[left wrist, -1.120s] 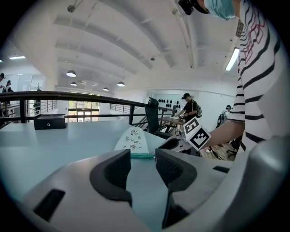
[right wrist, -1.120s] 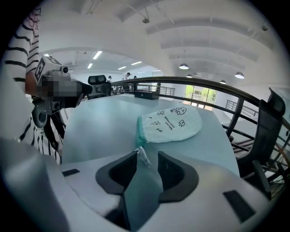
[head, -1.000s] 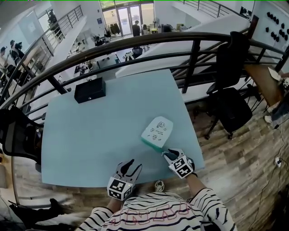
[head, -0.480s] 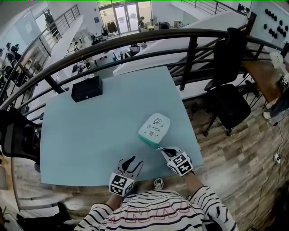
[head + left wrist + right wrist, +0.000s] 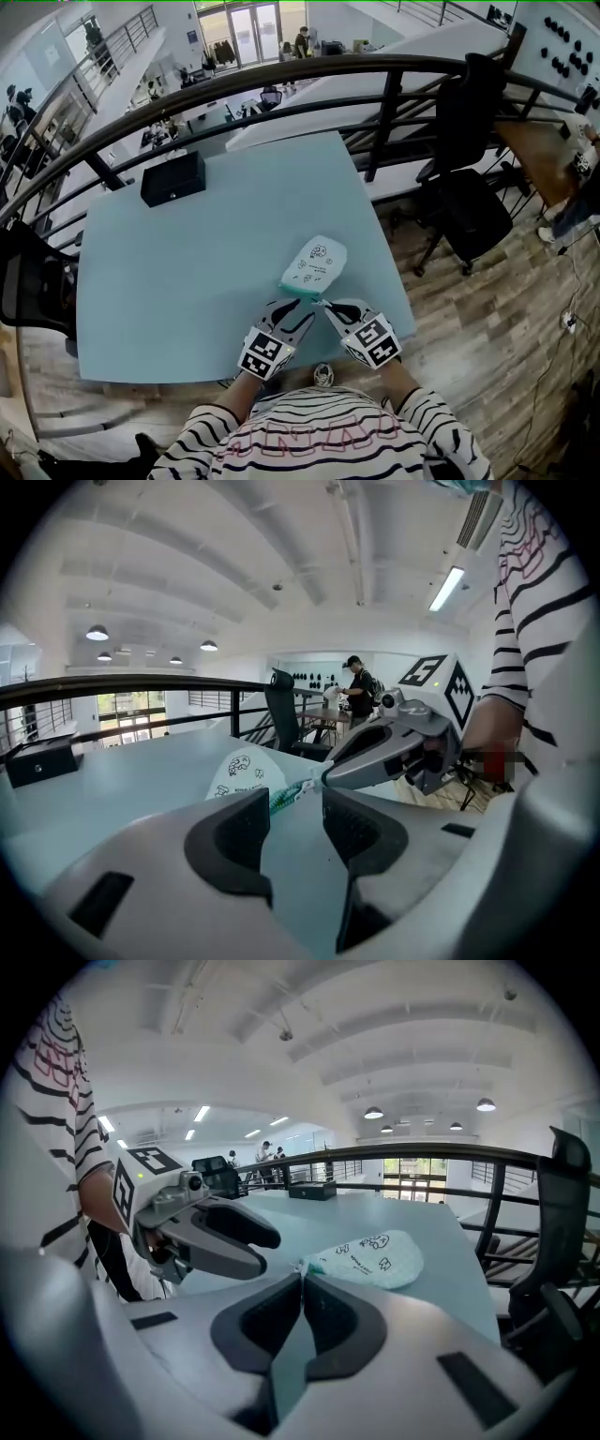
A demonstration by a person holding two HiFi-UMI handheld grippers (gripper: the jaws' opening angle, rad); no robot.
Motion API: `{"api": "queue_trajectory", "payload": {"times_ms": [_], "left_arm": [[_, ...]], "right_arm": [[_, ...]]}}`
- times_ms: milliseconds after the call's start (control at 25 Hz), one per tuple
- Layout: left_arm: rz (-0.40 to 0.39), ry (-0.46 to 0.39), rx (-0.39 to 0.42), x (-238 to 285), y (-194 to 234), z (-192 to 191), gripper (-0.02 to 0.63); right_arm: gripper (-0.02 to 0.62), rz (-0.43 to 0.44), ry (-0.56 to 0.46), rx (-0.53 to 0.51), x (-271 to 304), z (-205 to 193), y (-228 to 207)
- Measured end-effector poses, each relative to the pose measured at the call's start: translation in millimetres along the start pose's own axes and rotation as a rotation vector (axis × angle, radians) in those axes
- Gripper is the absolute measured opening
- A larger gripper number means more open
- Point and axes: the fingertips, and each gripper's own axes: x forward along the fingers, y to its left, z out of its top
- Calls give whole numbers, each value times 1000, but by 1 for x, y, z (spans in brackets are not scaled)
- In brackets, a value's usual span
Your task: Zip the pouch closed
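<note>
Mezzanine setting: a pale blue bench [image 5: 187, 272] is placed against a black railing [image 5: 281, 89], with wooden flooring on the right. A black box [image 5: 172, 177] is found at the far left corner of the bench, well apart from the work.

The pouch [image 5: 315, 262], white with printed drawings and a teal zip edge, is located flat on the near right part of the bench, its zip end turned toward the person.

The right gripper [image 5: 328, 305] is held at that near end. Its jaws have just been closing and are seen pressed together in the right gripper view. In the left gripper view, a small zip pull [image 5: 308, 784] appears to be pinched at their tips, though it is too small for this to be confirmed.

The left gripper [image 5: 295, 314] is held just beside the right one, near the same corner of the pouch. Its jaws are parted by a narrow gap and nothing is gripped by them; the teal edge is seen beyond the gap, not touched.
</note>
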Motion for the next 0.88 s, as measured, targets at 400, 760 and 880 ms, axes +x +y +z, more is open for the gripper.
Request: {"api": "queue_trajectory", "payload": {"times_ms": [400, 760, 880], "left_arm": [[-94, -3, 2, 17, -21, 8, 153], [-130, -16, -37, 21, -28, 10, 72], [-140, -21, -45, 21, -29, 11, 48]], "right_arm": [[34, -49, -21, 29, -17, 9, 7], [34, -77, -28, 65, -23, 3, 4], [34, -84, -28, 68, -24, 2, 3]]}}
